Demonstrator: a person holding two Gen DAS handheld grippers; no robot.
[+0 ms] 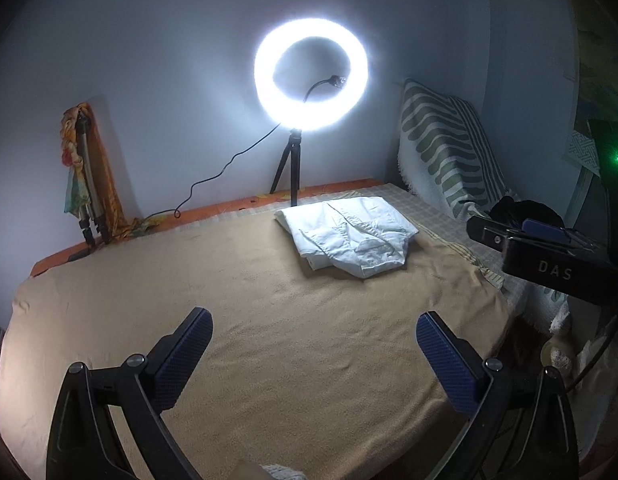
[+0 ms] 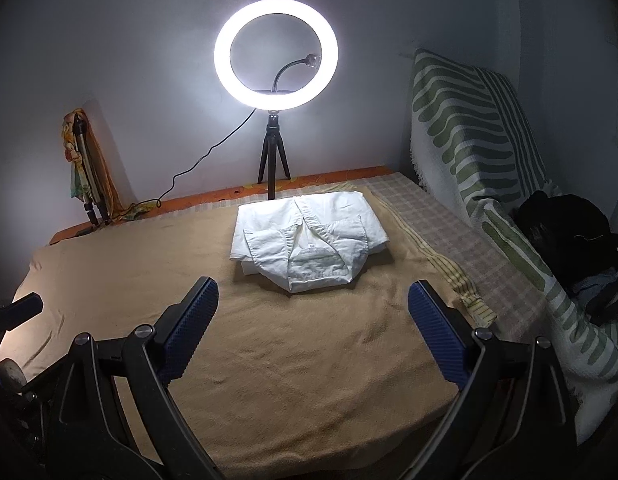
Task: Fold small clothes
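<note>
A small white shirt (image 1: 349, 236) lies folded into a compact bundle on the tan blanket (image 1: 269, 320), collar end toward me, just in front of the ring light. The right wrist view shows the same white shirt (image 2: 305, 240) ahead of centre. My left gripper (image 1: 314, 322) hovers over bare blanket well short of the shirt, its blue-padded jaws wide apart and empty. My right gripper (image 2: 313, 294) stands open too, nothing between its pads, its tips a short way before the shirt's near edge. The right gripper's black body (image 1: 549, 256) shows at the left view's right edge.
A lit ring light (image 2: 275, 54) on a small black tripod (image 2: 273, 160) stands at the bed's far edge, its cable trailing left. A folded tripod wrapped in orange cloth (image 2: 85, 160) leans on the wall. A green-striped throw (image 2: 489, 152) and dark clothes (image 2: 569, 232) lie right.
</note>
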